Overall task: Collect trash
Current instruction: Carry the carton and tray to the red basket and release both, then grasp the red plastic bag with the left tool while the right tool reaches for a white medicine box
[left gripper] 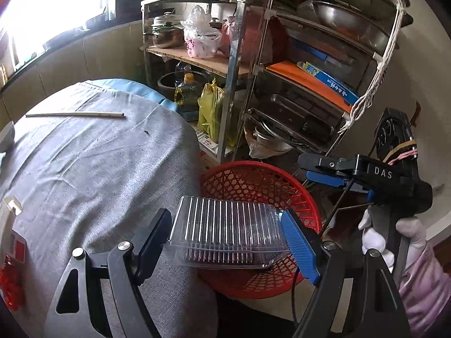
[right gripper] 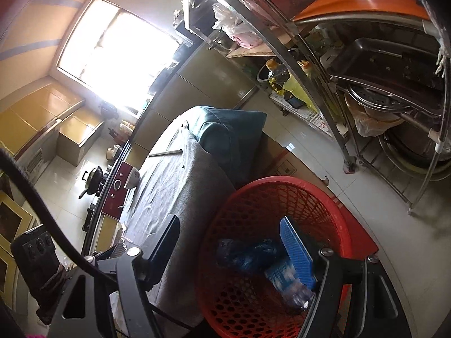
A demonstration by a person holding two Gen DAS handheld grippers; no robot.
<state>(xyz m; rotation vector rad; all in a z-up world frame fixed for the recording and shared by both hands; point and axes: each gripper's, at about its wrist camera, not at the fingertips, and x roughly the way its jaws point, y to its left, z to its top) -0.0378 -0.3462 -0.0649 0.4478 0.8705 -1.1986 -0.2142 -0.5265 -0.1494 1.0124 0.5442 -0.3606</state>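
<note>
My left gripper is shut on a clear ribbed plastic clamshell box and holds it above the near rim of a red mesh basket that stands on the floor beside the grey-clothed table. My right gripper is open and empty, tilted over the same red basket. A crumpled blue-labelled plastic bottle and a dark blue wrapper lie in the basket. The right gripper also shows in the left wrist view, over the basket's far side.
A thin white stick lies on the table's far part. A red and white carton sits at the table's left edge. A metal rack full of pots, bags and trays stands behind the basket.
</note>
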